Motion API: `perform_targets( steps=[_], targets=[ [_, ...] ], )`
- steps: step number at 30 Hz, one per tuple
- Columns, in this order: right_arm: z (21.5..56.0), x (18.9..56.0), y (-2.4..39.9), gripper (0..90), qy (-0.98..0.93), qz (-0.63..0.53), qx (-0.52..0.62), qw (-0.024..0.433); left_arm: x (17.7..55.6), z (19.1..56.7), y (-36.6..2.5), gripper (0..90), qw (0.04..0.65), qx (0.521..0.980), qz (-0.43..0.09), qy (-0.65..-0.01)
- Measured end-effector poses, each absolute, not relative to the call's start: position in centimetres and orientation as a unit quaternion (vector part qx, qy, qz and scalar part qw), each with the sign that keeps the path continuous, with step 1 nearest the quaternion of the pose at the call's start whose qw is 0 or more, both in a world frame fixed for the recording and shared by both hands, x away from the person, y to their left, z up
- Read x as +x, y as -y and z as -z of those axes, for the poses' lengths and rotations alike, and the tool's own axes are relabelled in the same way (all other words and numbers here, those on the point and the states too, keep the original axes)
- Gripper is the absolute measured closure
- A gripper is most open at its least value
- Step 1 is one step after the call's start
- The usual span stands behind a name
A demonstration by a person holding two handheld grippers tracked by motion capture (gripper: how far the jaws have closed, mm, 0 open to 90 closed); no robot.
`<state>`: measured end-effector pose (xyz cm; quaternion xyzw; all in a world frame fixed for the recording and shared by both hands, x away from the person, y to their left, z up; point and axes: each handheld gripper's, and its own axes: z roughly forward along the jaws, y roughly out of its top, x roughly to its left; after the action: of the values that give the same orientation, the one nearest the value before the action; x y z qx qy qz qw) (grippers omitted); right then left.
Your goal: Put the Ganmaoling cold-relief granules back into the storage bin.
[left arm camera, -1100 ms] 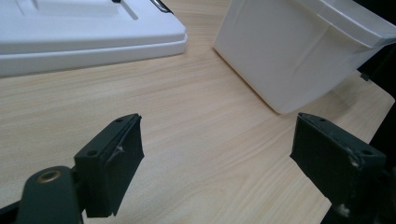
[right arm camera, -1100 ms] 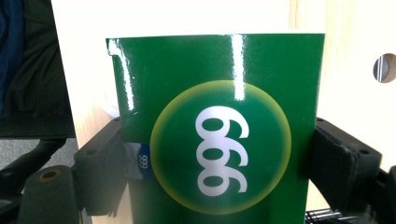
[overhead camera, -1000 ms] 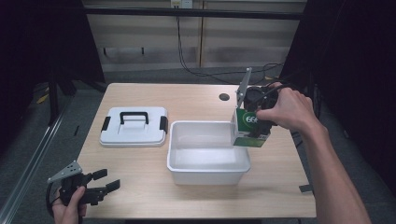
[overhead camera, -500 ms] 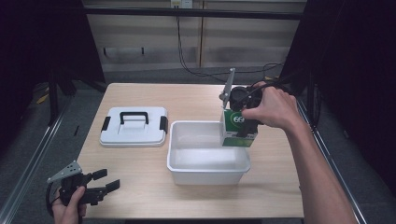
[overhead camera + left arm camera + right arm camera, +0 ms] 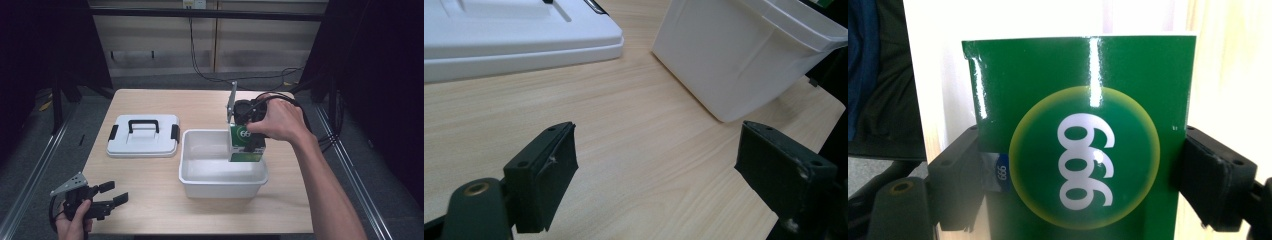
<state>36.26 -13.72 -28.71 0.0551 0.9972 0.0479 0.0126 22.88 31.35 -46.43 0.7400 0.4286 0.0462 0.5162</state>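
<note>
Leftward and lower since a second ago, the right gripper [image 5: 248, 134] carries the green box [image 5: 246, 145] over the white tub's [image 5: 222, 180] right part, fingers [image 5: 955, 175] clamped on its sides. At the surface's [image 5: 150, 175] near left corner, the left gripper [image 5: 107, 197] rests, fingers apart.

The left hand-held gripper [image 5: 111, 195] is black, with two flat rectangular jaws, small screw holes in their faces and a brass-coloured rivet at the hinge. A grey three-cornered plate sits on top and a black cable loops from it. The right hand-held gripper [image 5: 246, 146] is black too, with a grey plate and black cables. Both forearms are bare, without sleeves.
</note>
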Motion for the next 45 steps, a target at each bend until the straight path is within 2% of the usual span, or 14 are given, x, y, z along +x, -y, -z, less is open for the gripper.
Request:
perform_targets(
  steps=[45],
  targets=[
    [36.7, 36.7, 14.2, 15.6, -0.998, -0.039, 0.044, -0.016, 22.9, 46.4, -31.3, 16.4, 0.517, 0.741, -0.046, -0.427]
  ],
)
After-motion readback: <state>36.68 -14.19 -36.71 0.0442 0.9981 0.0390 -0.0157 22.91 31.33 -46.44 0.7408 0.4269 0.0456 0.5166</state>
